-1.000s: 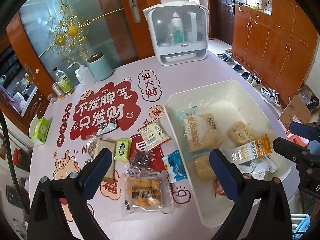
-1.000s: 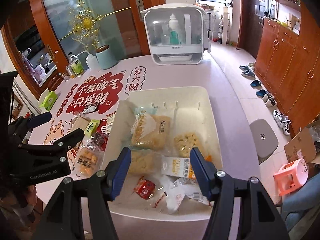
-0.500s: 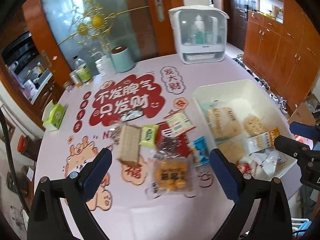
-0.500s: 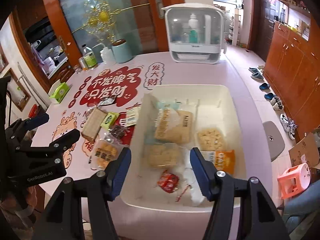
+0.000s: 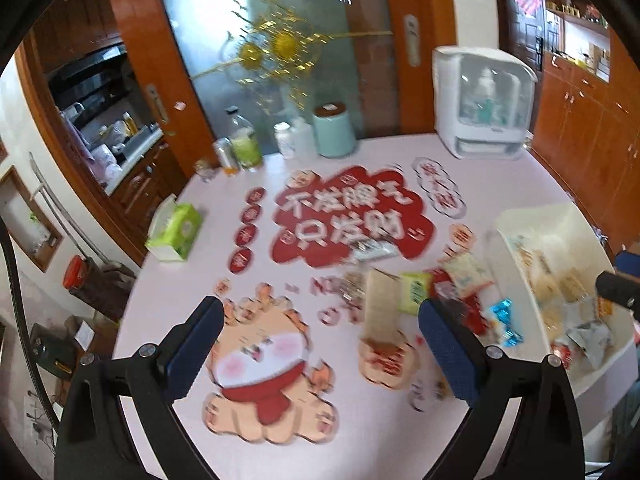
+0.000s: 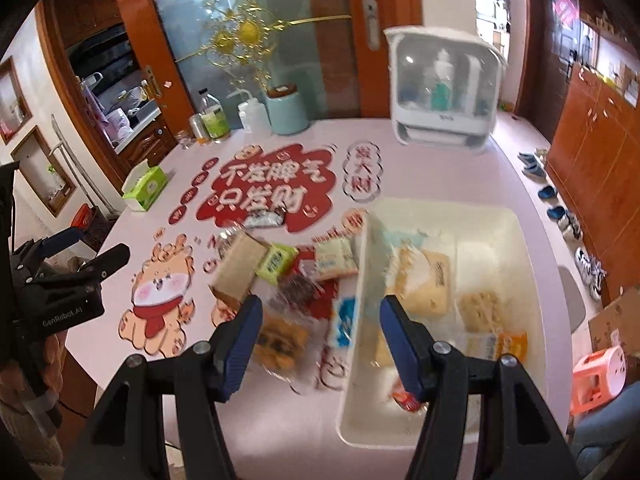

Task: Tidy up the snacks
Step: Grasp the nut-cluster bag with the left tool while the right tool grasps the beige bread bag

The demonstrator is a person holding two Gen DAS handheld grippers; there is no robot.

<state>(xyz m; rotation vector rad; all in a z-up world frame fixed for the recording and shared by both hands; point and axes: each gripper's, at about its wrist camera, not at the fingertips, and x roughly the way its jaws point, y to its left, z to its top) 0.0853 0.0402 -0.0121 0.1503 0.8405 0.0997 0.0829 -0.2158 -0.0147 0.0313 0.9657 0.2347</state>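
Observation:
A white tray on the right of the pink table holds several wrapped snacks; it also shows in the left wrist view. More snacks lie loose left of it: a tan packet, a green packet, a blue packet and a bag of golden biscuits. My right gripper is open and empty, above the tray's left wall and the loose snacks. My left gripper is open and empty, above the cartoon print left of the snacks.
A white cabinet-like appliance, a mint canister, bottles and a green tissue box stand along the table's far and left sides. Wooden cupboards, shoes and an orange stool are on the right.
Both grippers have swung left: the tray has slid toward the right of both views and the loose snacks are now more central. Both stay open and empty.

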